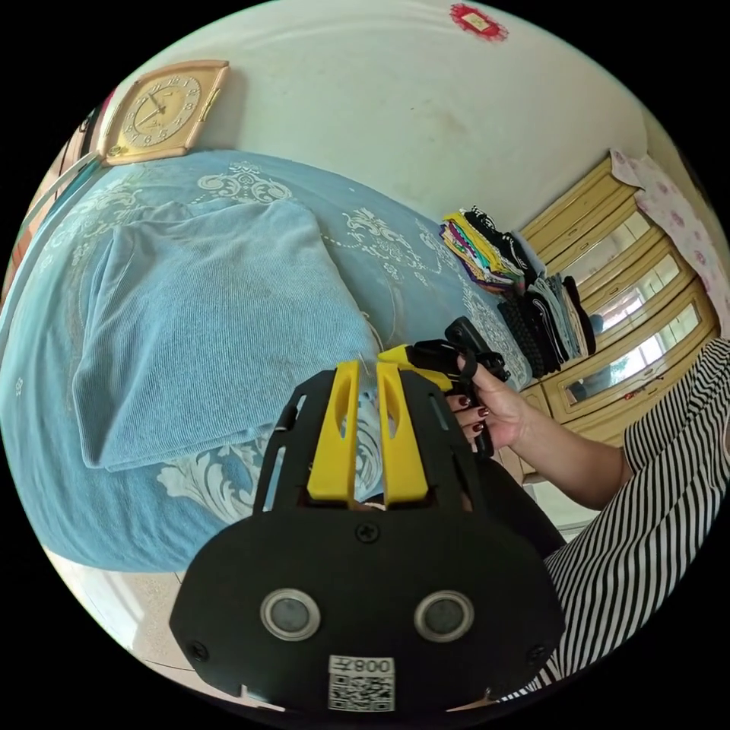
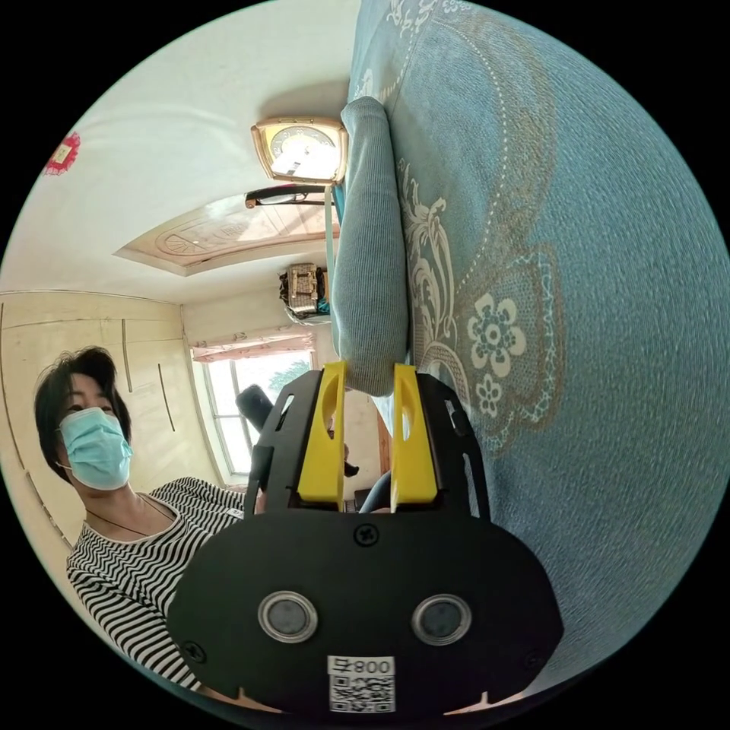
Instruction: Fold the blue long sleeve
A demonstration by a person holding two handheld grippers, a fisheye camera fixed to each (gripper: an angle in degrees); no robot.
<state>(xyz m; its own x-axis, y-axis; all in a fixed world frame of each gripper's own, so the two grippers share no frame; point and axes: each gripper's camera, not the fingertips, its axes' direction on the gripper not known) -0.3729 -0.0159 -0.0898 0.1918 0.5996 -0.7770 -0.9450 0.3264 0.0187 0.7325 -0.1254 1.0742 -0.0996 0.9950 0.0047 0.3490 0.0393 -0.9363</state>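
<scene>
The blue long sleeve [image 1: 205,319] lies folded into a thick rectangle on a blue patterned bedspread [image 1: 395,251]. My left gripper [image 1: 367,369] hovers over the bedspread just off the garment's near right corner. Its yellow jaws are almost together with nothing between them. A hand [image 1: 494,411] holds my right gripper [image 1: 426,356] beside that same corner. In the right gripper view the folded garment [image 2: 369,289] shows edge-on on the bedspread [image 2: 593,304]. My right gripper [image 2: 366,372] has its jaws apart, and the garment's end sits right at their tips.
A stack of folded clothes [image 1: 525,296] stands at the bed's far side, before a wooden cabinet [image 1: 646,304]. A framed clock [image 1: 163,112] leans by the wall. The person in a striped top [image 1: 646,517] stands close on the right. Pale floor [image 1: 129,601] shows at the bed's near edge.
</scene>
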